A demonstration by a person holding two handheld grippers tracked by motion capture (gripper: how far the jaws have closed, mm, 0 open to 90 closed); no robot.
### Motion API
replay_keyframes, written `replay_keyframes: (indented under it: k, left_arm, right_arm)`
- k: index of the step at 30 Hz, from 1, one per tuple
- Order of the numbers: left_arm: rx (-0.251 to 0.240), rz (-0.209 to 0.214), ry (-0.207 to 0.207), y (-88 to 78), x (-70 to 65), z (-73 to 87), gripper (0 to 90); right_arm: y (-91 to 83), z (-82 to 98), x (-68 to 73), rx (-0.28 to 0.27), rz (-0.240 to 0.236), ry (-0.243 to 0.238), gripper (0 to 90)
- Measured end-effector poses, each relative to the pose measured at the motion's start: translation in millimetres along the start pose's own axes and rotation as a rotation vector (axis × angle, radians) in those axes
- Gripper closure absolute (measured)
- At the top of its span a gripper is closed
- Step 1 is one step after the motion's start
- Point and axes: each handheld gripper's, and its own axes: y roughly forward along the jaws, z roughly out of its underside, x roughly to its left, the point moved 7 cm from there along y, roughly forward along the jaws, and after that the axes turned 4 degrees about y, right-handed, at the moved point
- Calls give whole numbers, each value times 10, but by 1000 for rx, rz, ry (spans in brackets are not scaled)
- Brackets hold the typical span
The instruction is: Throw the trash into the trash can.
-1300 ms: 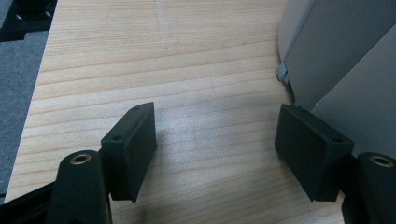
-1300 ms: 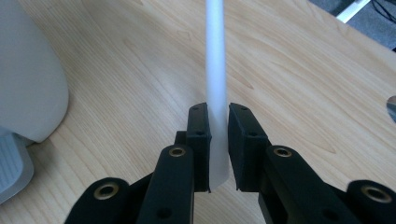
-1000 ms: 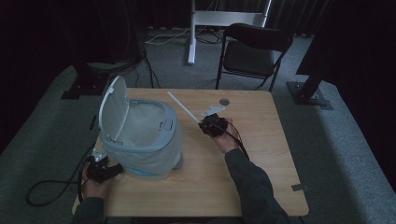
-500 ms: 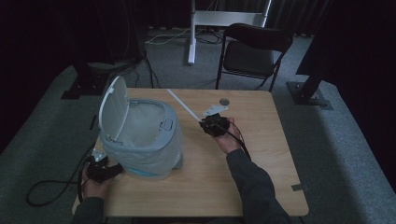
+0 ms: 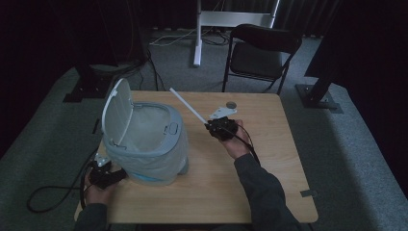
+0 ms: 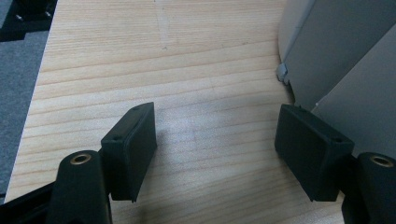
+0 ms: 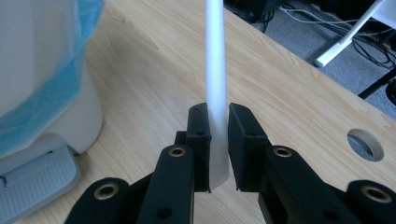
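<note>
rod: white rod [image 7: 215,70] was pinched near its lower end betw. my right gripper [image 7: 217,149] jaws, held above the table [image 5: 269,159], slanting up & away toward the bin's open mouth, approx. over the gap betw. bin & my right hand.
rod handling: judged light & stiff, prob. plastic tube or dowel; it ran straight w/ no sag from the grip to the far tip. Surface smooth, matt, round in section, so likely to twist or slip in flat pads if swung fast.
where to hold: I had it at the very end, w/ a short stub below the pads. Long lever, so the tip would wobble; a grip nearer the middle would steady it, I'd guess.
right gripper: jaws pressed in on the rod from both sides, black flat pads, rod upright betw. them in the right gripper view.
bin: pale grey-blue pedal bin [image 5: 149,144], rigid plastic, rounded walls, stood on the left half of the table. White lid [image 5: 115,115] tipped open, upright. Blue liner [image 7: 42,102], thin film, soft, showed at the side. Grey foot pedal [image 7: 37,175] at the base, ribbed look.
left gripper: my left gripper [image 6: 217,149] jaws were spread wide, nothing betw. them, low over the wood just beside the bin wall; touching it or not, can't tell.
table: light wood, visible grain, round cable hole [image 7: 365,144] near the far edge.
beyond: dark folding chair [image 5: 260,53], grey carpet, cables on floor.
</note>
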Motion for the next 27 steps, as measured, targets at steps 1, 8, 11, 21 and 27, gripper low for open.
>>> replay_keyframes:
  k: [1, 8, 11, 21, 27]
  left_arm:
    - [0, 0, 0, 0, 0, 0, 299]
    - [-1, 0, -1, 1, 0, -1, 299]
    - [0, 0, 0, 0, 0, 0, 299]
    - [0, 0, 0, 1, 0, -1, 299]
    - [0, 0, 0, 1, 0, -1, 299]
  right_arm:
    - [-9, -6, 4, -2, 0, -3, 789]
    - [-118, -89, 74, -32, -19, -14, 789]
    - [-165, -131, 97, -47, -23, -18, 789]
    - [-260, -165, 136, -73, -38, -24, 789]
    - [-338, -195, 175, -100, -56, -26, 789]
